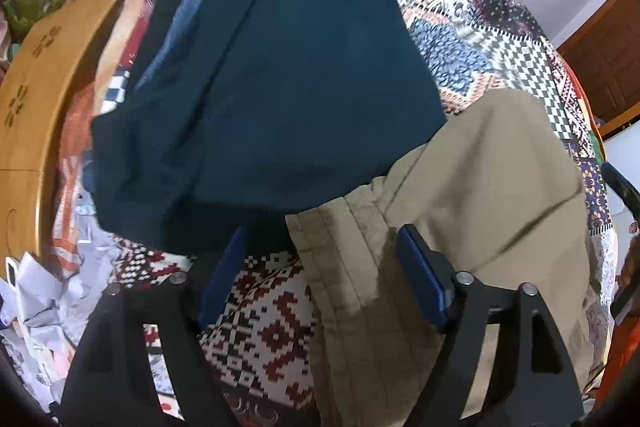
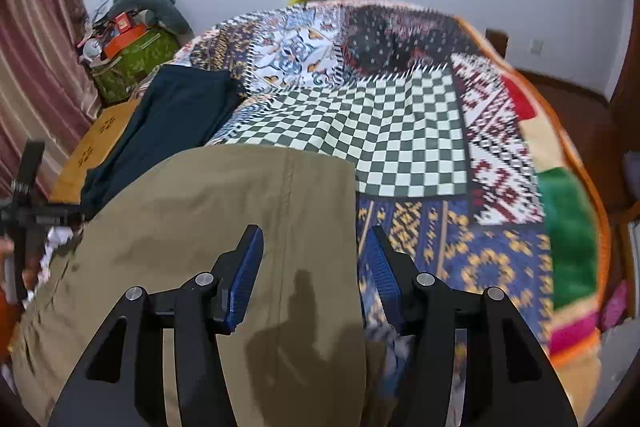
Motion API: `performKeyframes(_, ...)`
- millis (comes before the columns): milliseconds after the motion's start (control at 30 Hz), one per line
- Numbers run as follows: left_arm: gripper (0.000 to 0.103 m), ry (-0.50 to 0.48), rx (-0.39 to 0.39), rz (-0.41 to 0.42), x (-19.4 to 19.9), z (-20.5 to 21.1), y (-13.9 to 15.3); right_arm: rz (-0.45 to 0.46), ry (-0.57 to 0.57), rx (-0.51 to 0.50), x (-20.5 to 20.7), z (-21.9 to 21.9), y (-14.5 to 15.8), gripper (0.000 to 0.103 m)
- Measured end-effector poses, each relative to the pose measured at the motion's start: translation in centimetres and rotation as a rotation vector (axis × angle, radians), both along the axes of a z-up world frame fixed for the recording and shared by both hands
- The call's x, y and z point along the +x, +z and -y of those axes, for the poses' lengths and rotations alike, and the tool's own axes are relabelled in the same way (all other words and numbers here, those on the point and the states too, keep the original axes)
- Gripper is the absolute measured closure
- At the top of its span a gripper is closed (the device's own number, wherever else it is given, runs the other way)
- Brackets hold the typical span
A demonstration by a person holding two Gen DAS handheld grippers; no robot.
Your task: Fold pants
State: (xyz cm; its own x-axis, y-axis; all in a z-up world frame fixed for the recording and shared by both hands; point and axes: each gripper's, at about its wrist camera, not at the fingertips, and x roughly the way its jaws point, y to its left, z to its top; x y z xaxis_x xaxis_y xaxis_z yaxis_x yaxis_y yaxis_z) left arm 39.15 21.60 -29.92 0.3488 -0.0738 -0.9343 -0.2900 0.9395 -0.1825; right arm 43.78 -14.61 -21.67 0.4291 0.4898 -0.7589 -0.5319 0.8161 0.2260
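Observation:
Khaki pants (image 1: pixel 480 195) lie folded flat on the patchwork bedspread; they fill the lower left of the right wrist view (image 2: pixel 208 227). My left gripper (image 1: pixel 316 255) is open above the pants' left edge, holding nothing. My right gripper (image 2: pixel 316 251) is open above the pants' right edge (image 2: pixel 354 227), holding nothing. The left gripper also shows at the left edge of the right wrist view (image 2: pixel 28 215).
A stack of folded dark teal and blue clothes (image 1: pixel 280 87) lies beside the khaki pants, also in the right wrist view (image 2: pixel 168 119). A wooden headboard (image 1: pixel 44 99) borders the bed. A green bag with clutter (image 2: pixel 132 63) stands by the wall. The bedspread (image 2: pixel 400 131) stretches right.

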Motion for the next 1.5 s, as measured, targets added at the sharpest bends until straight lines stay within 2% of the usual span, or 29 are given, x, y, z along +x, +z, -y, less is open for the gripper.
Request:
performKeyframes(133,0.018,-0.006,-0.063,-0.026,0.5,-0.2,-1.8,-0.064,-0.004,-0.006,3.8,-1.1,-2.4,0.054)
performKeyframes(333,0.018,-0.03,-0.107,-0.02,0.8,-0.2,-2.8,-0.148,-0.004,0.009,7.5,-3.1,-5.7,0.054)
performKeyframes(400,0.022,-0.036,-0.119,-0.013,0.8,-0.3,-2.8,-0.183,-0.016,0.045,8.0,-3.3,-6.7,0.054)
performKeyframes(467,0.032,-0.048,-0.127,0.001,0.9,-0.1,-2.7,-0.192,-0.029,0.101,8.3,-3.2,-7.1,0.054)
performKeyframes(500,0.034,-0.054,-0.125,0.007,1.0,0.1,-2.6,-0.207,-0.029,0.12,8.3,-3.1,-7.3,0.06)
performKeyframes(567,0.041,-0.065,-0.107,0.028,1.0,0.4,-2.3,-0.223,-0.029,0.155,8.3,-3.0,-7.4,0.065)
performKeyframes(667,0.049,-0.052,-0.098,0.046,0.8,0.4,-2.1,-0.202,-0.016,0.141,7.9,-3.3,-6.9,0.089)
performKeyframes(700,0.051,-0.042,-0.1,0.054,0.7,0.3,-2.0,-0.196,-0.015,0.136,7.7,-3.4,-6.7,0.092)
performKeyframes(833,0.058,-0.029,-0.092,0.059,0.1,0.1,-1.3,-0.105,-0.011,0.073,6.6,-4.4,-4.8,0.094)
performKeyframes(967,0.063,-0.057,-0.004,0.071,-0.6,1.0,0.6,-0.019,-0.005,0.068,5.5,-4.0,-1.4,0.095)
performKeyframes(1100,0.065,-0.066,0.113,0.174,-1.5,1.7,5.4,0.065,0.007,0.069,4.5,-3.7,2.7,0.095)
performKeyframes(1333,0.065,-0.089,0.226,0.357,-3.2,3.6,14.4,0.206,-0.057,0.153,2.4,-1.4,10.6,0.095)
performKeyframes(1433,0.065,-0.112,0.252,0.398,-4.0,4.5,16.5,0.237,-0.068,0.161,1.0,-0.4,13.1,0.095)
performKeyframes(1500,0.065,-0.125,0.266,0.406,-4.7,5.2,16.9,0.25,-0.071,0.172,-0.1,0.3,13.7,0.095)
